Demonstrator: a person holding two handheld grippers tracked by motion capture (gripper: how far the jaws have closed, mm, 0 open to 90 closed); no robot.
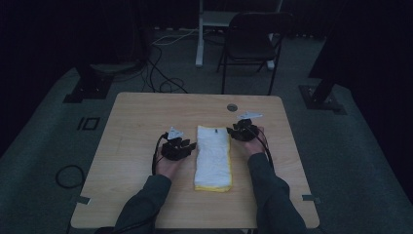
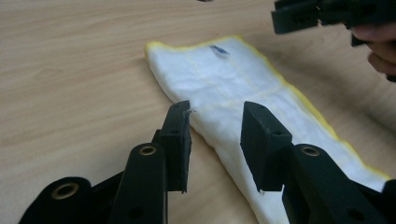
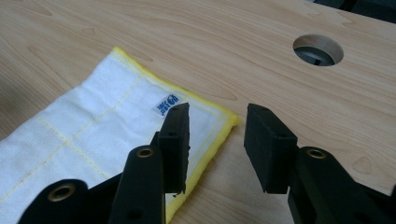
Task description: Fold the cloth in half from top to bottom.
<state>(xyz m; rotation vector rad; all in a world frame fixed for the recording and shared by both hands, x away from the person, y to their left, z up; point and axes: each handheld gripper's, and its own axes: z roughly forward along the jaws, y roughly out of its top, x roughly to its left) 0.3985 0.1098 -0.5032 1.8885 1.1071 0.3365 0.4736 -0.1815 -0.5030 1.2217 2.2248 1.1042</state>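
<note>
Light wooden table (image 1: 131, 126) with rounded corners, centre of the high view, a round cable hole (image 1: 232, 107) near its far edge. Left of centre: left black two-jaw gripper (image 1: 190, 146), held in the person's left hand (image 1: 168, 165), pointing right toward the cloth; in the left gripper view its jaws stand apart, with nothing clamped, the long folded edge of the cloth lying between and below them. Centre: white folded terry cloth with yellow trim (image 1: 213, 157), a long narrow strip lying flat, running from mid-table toward the near edge; a small blue label (image 3: 166, 104) sits near its far corner. Right of centre: right black two-jaw gripper (image 1: 232, 130), held in the right hand (image 1: 253, 144), at the cloth's far right corner; in the right gripper view its jaws stand apart over that yellow-edged corner, gripping nothing. Upper centre, beyond the table: dark folding chair (image 1: 251, 41) on grey carpet.
</note>
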